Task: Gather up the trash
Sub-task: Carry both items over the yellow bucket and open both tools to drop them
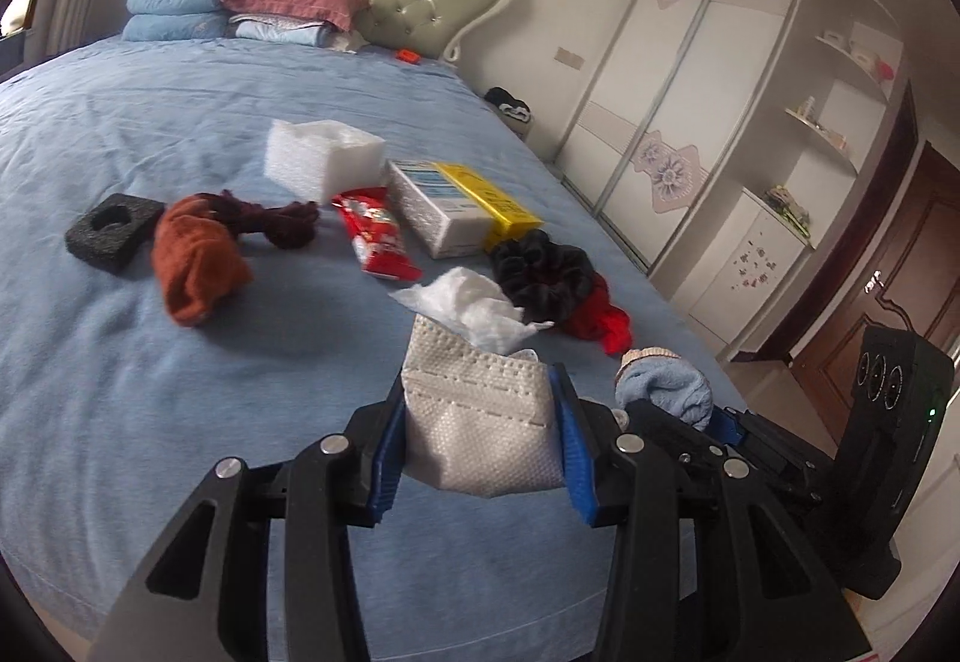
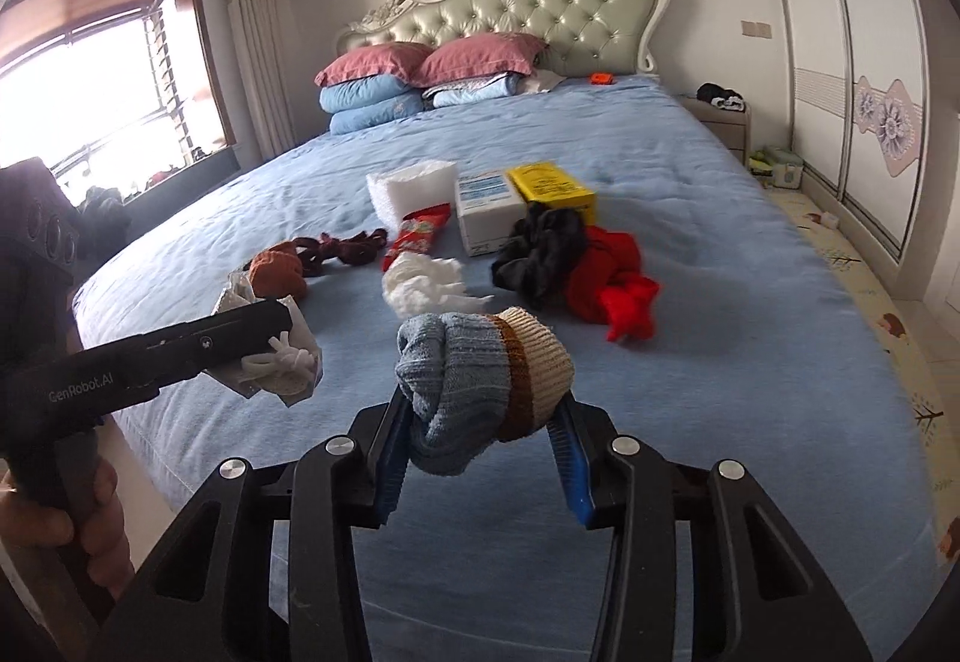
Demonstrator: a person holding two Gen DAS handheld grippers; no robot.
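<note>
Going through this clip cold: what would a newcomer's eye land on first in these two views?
Probably the two loaded grippers up front: the left gripper clamps a white face mask, and the right gripper clamps a rolled blue-and-beige sock. Behind them, a jumble sits mid-bed: a red snack wrapper, crumpled white tissue, boxes, and dark and red clothing.

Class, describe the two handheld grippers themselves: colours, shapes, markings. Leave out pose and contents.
Both the left gripper and right gripper have black angular linkage arms with triangular cut-outs, joined by round silver pivot pins. Their fingers carry blue ribbed pads. Seen from the right wrist view, the left gripper's black body reads "GenRobot.AI" in white and carries a boxy black camera unit with round lenses. A bare hand grips its handle.
</note>
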